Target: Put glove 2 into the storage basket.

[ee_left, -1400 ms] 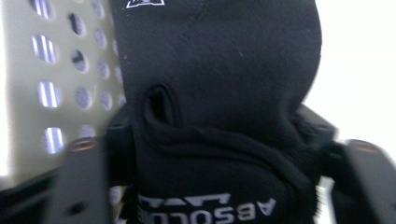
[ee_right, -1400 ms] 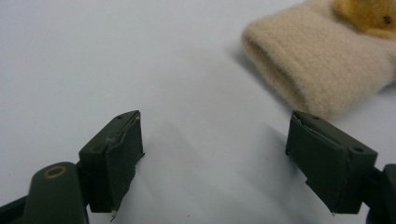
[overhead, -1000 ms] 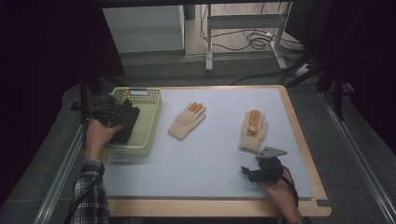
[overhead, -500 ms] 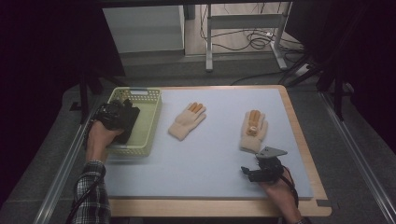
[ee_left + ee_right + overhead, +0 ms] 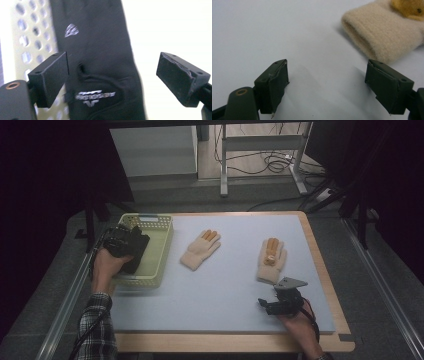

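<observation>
**Left gripper over black glove in basket; right gripper idle nr beige glove**

High view: a pale green perforated basket (image 5: 161, 251) sits at the far-left corner of the grey-blue mat (image 5: 225, 280), which lies on a wood-edged table (image 5: 320, 265). The left gripper (image 5: 131, 245) is over the basket, held by the person's left hand (image 5: 106, 265), plaid sleeve (image 5: 95, 330) coming in from the near-left. A black glove (image 5: 100, 62) lies in the basket under it. In the left gripper view the glove runs up btwn the two jaws, white logo print facing the camera, basket holes to its left. The jaws stand apart w/ a gap on both sides of the glove; they have just been closing a little, then eased, and the pads are not pressing on the fabric. Whether the glove touches the left pad is hard to tell, as that edge is blurred.

Mid-mat lies a beige glove w/ orange fingertips (image 5: 201, 249), fingers pointing far-right. A second beige glove (image 5: 272, 261) lies to the right, cuff toward the near side, an orange patch on it.

The right gripper (image 5: 279, 304) rests at the near-right of the mat, in the right hand (image 5: 300, 322), just near of that second glove's cuff. Right gripper view: jaws wide apart, bare mat btwn them, cuff to the far-right.
</observation>
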